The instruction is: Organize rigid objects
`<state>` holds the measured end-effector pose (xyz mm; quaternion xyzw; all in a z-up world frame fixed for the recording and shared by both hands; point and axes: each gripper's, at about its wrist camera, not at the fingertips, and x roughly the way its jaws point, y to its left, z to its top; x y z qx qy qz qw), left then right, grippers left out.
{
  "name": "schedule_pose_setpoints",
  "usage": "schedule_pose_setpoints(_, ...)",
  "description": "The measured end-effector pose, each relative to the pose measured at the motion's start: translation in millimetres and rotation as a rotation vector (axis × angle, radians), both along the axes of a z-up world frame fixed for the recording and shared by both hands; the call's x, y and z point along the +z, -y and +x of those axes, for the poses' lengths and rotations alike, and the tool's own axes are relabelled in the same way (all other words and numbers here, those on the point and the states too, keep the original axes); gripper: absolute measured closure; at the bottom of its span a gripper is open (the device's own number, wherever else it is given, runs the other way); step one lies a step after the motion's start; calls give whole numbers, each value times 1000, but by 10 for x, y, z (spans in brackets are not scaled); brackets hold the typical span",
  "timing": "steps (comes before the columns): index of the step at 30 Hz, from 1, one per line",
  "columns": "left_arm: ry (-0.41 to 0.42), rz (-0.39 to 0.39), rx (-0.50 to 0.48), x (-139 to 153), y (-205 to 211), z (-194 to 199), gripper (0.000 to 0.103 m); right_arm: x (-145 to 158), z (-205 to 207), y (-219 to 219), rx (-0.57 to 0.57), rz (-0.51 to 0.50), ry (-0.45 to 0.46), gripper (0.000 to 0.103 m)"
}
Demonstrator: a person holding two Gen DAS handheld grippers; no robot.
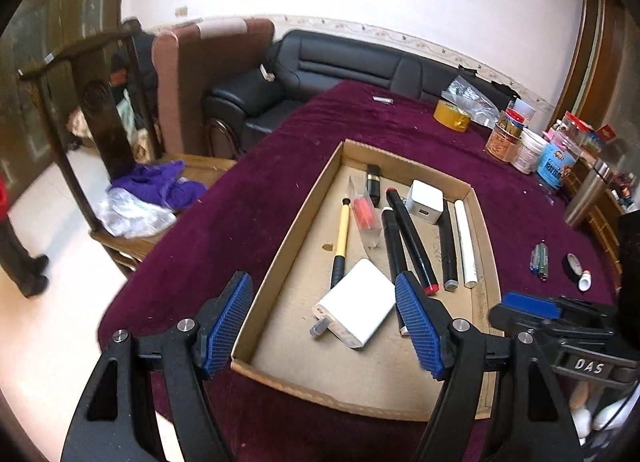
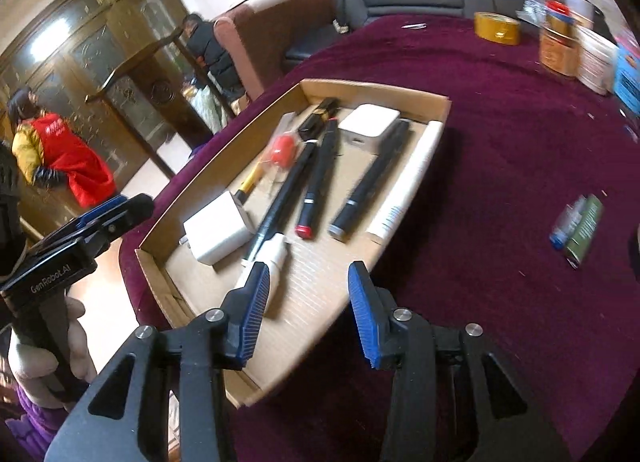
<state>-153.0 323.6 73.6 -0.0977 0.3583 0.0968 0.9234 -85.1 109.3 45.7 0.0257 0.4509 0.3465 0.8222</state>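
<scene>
A shallow cardboard tray (image 1: 486, 229) (image 2: 436, 101) lies on the purple tablecloth. It holds several black markers (image 1: 412, 240) (image 2: 320, 177), a white tube (image 1: 466, 242), two white chargers (image 1: 356, 308) (image 1: 425, 201), a yellow-handled tool (image 1: 341, 240) and a bagged red item (image 1: 362, 211). My left gripper (image 1: 324, 324) is open and empty over the tray's near end. My right gripper (image 2: 308, 312) is open and empty; a white-capped marker (image 2: 276, 258) lies in the tray beside its left finger. Two lighters (image 2: 576, 227) (image 1: 539, 256) lie on the cloth right of the tray.
Yellow tape roll (image 1: 452, 115), jars and cans (image 1: 504, 137) and a steel flask (image 1: 586, 197) crowd the table's far right. A black tape roll (image 1: 573, 264) and a small white piece lie near the lighters. A wooden chair (image 1: 132, 221), sofa (image 1: 320, 69) and people stand beyond.
</scene>
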Motion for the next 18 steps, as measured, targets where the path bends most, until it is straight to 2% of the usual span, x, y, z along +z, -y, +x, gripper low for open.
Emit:
schedule_pose_setpoints(5, 39, 111, -4, 97, 400, -128, 34, -78, -10, 421, -108, 81, -30, 62)
schedule_pose_setpoints(8, 47, 154, -35, 109, 675, -165, 28, -129, -24, 692, -169, 120, -58, 62)
schedule_pose_setpoints(12, 13, 198, -109, 58, 1049, -158, 26, -144, -104, 974, -223, 154, -60, 62)
schedule_pose_setpoints(18, -28, 269, -169, 11, 1465, -212, 26, -135, -199, 1295, -279, 193, -55, 62)
